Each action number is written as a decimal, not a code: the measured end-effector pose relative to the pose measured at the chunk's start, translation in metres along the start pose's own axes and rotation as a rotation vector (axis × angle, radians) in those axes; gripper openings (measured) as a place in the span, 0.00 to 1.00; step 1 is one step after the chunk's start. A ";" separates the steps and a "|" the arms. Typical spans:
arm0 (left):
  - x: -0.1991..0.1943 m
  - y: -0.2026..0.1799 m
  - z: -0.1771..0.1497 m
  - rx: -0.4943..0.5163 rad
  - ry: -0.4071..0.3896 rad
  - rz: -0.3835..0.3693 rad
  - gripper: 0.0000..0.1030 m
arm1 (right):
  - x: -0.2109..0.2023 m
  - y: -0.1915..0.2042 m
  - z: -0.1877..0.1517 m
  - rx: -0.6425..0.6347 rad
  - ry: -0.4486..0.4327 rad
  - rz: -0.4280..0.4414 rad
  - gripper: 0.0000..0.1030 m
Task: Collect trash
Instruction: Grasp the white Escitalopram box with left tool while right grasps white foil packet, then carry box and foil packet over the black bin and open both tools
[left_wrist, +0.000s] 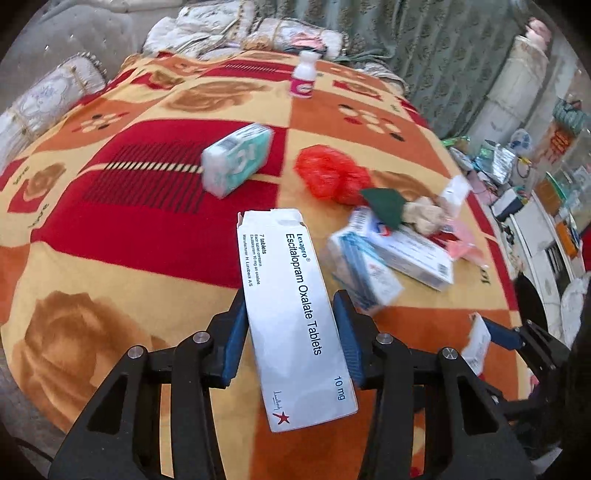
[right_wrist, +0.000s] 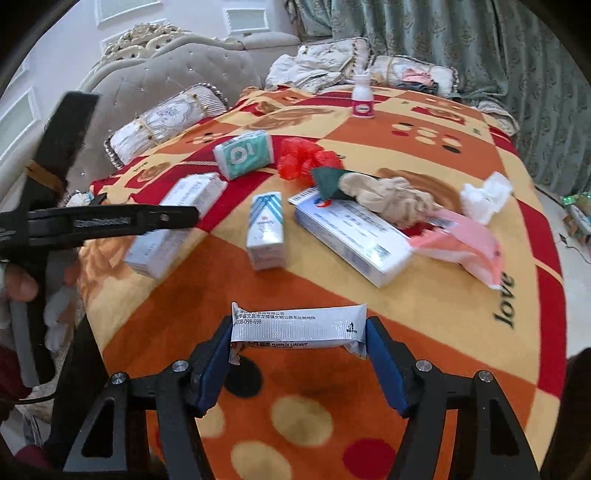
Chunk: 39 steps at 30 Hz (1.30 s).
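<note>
Left gripper: blue pads clamped on both long sides of a white Lexapro tablet box, box lifted off the blanket, open flap end pointing to 12 o'clock.

Right gripper: fingers pinching a silver snack wrapper by its two short ends, wrapper lying crosswise between the pads. Whether it rests on the blanket or is just above it I can't tell from this angle.

Right wrist view, going outward:
- small blue-and-white box standing upright at 12 o'clock, past the wrapper
- long white box lying flat at 1 o'clock, torn pink packet touching its right end
- at 10 o'clock, the left gripper seen side-on, holding its white box
- beige crumpled cloth with a dark green piece resting on the far end of the long box
- white tissue wad at 2 o'clock, apart from the cloth
- red mesh bag just beyond the green piece
- teal tissue pack at 11 o'clock, beside the mesh
- white bottle with pink label upright near the far edge at 12 o'clock

Pillows and a tufted headboard sit beyond, at 10–11 o'clock.
</note>
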<state>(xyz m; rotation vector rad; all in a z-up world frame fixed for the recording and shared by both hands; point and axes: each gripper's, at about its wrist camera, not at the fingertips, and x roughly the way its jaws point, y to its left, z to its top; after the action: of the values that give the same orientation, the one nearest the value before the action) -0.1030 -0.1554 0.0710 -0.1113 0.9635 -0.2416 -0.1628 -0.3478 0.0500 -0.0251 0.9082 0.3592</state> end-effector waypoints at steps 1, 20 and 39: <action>-0.003 -0.005 -0.001 0.009 -0.005 -0.003 0.42 | -0.003 -0.002 -0.002 0.002 -0.002 -0.007 0.65; -0.011 -0.123 -0.010 0.211 -0.011 -0.118 0.42 | -0.069 -0.061 -0.034 0.117 -0.064 -0.139 0.65; 0.017 -0.235 -0.019 0.382 0.038 -0.219 0.42 | -0.122 -0.150 -0.082 0.299 -0.082 -0.282 0.65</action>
<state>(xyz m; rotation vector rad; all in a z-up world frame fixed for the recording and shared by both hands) -0.1452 -0.3870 0.0941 0.1400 0.9269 -0.6263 -0.2462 -0.5390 0.0745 0.1344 0.8556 -0.0397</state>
